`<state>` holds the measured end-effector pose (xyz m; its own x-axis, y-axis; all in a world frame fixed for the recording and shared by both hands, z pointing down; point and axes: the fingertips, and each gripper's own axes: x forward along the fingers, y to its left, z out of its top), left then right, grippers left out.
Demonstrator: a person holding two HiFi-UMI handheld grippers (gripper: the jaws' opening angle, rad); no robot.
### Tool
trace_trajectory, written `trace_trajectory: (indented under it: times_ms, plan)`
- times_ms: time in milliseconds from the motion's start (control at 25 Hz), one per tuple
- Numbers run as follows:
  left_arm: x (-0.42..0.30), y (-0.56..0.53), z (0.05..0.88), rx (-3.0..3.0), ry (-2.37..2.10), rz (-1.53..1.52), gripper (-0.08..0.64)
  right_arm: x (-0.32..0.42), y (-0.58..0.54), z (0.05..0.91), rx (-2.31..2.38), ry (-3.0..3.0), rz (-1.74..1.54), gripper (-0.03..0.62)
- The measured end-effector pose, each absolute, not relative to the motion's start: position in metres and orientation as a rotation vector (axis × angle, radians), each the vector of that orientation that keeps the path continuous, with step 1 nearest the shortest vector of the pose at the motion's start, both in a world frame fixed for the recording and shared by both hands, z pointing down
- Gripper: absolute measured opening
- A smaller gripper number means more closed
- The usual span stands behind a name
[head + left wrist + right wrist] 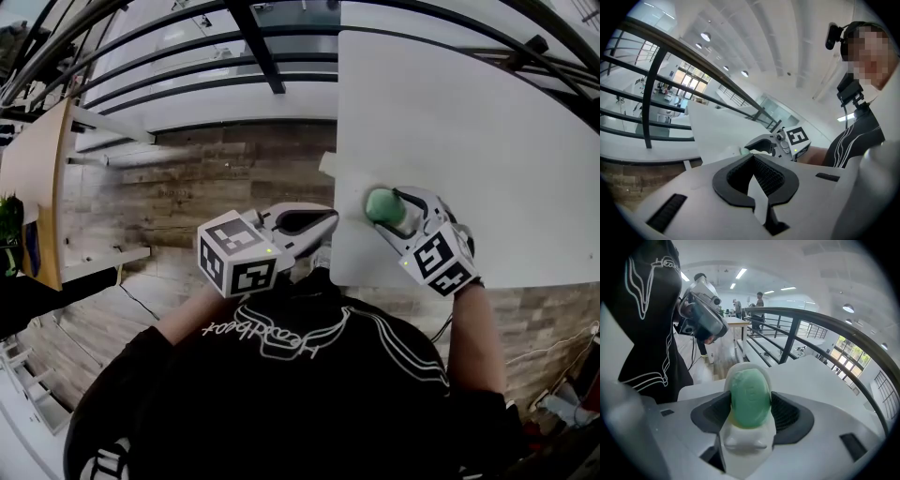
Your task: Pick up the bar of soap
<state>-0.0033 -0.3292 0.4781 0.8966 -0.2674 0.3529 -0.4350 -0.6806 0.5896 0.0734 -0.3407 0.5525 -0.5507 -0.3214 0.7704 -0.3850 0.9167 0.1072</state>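
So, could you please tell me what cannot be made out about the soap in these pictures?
- Underside of the bar of soap: right gripper view, hidden by the white piece under it.
- Its stamp: same view, too blurred to read.
- Any gap between soap and table: head view, covered by the right gripper.

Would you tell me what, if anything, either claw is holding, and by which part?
The right claw grips the green soap bar by its two long edges, one pad on each. The left claw holds nothing.
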Motion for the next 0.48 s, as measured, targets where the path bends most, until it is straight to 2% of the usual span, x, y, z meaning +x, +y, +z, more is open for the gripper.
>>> trace_trajectory:
  times_ms: [480]
  plan:
    - [-0.0105, -0.3259, 0.4732, 2.404, -0.491, 0.347, 0.005, 0.0722, -0.3396, 0.5531, 0.422, -2.110, 0.027, 0.230]
